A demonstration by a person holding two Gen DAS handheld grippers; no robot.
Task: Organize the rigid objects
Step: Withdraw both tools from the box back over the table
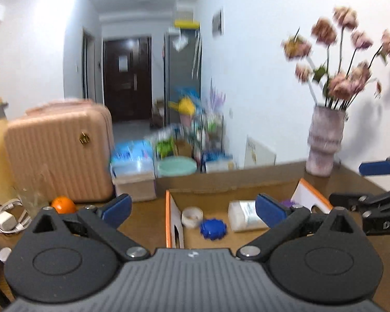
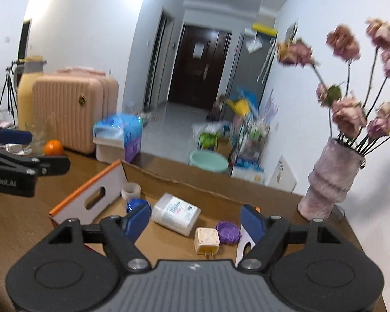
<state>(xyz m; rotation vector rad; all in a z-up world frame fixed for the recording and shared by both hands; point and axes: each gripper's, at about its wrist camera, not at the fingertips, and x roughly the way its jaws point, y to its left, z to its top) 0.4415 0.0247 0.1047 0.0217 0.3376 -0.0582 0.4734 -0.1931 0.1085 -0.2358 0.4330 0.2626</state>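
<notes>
left tool (image 1: 193,208): spread, empty | right tool (image 2: 196,219): spread, empty | left tool side reads "nRobot.AI" | white box (image 2: 175,214) print illegible

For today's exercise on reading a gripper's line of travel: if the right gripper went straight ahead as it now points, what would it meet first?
Probably the white plastic container lying in the cardboard box. The right gripper has open, empty jaws and points slightly downward at it; depth is uncertain.
</notes>
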